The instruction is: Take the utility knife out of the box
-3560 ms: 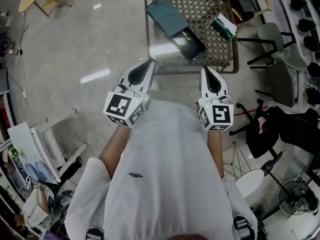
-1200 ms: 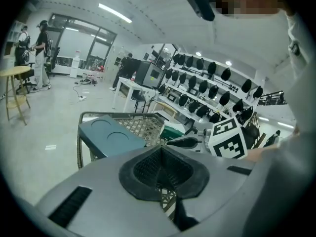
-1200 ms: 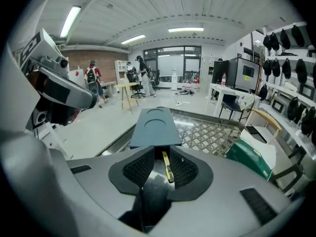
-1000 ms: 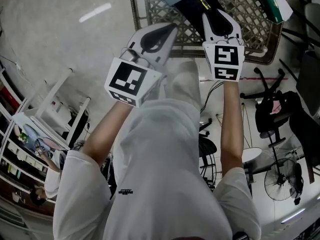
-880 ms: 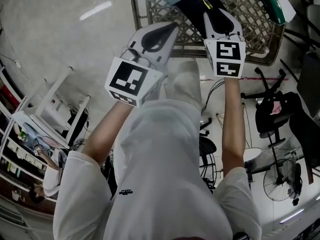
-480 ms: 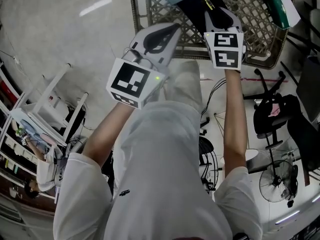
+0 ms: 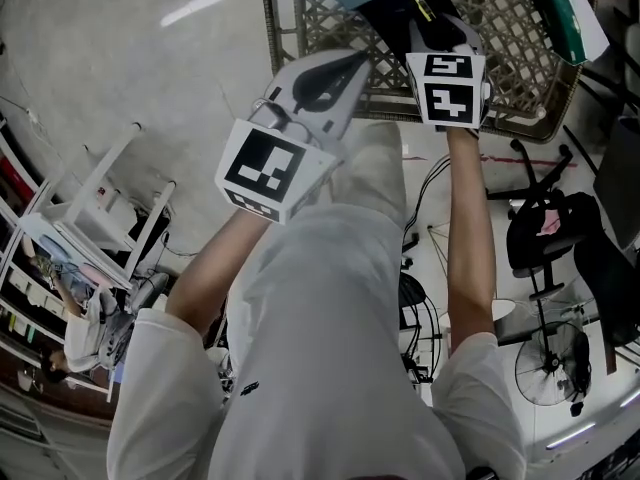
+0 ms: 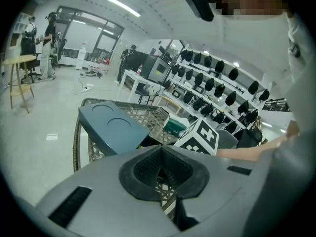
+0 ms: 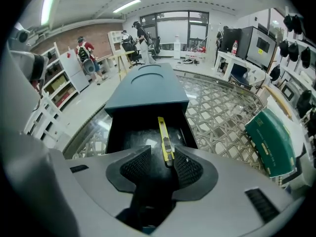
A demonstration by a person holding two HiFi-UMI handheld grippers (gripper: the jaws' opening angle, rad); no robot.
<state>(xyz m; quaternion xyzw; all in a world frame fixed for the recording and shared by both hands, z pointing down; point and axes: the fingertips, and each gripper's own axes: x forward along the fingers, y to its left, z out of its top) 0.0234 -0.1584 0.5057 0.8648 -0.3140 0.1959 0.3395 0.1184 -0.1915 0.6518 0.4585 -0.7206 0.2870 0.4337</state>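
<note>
Lowered right claw (image 9: 160, 166), opening, straddles utility knife (image 9: 164, 141) pointing lengthwise away.

The box (image 9: 147, 88) is seen in a matt blue-grey finish, card or plastic, which cannot be told. Its black inner tray (image 9: 129, 132) is given a faint sheen. The utility knife (image 9: 164, 143) is shown in smooth yellow plastic with a dark slider. The table (image 9: 217, 110) top is woven in a pale, wicker-like lattice, and glare is caught across it. A green carton (image 9: 270, 141) is finished in glossy card. The left gripper (image 8: 160, 152) is cased in matt grey plastic, its pads (image 8: 143, 171) ribbed black and rubbery by the look. The floor (image 7: 130, 58) is polished and lights are mirrored in it. The shirt (image 7: 330, 348) is plain white cloth.
</note>
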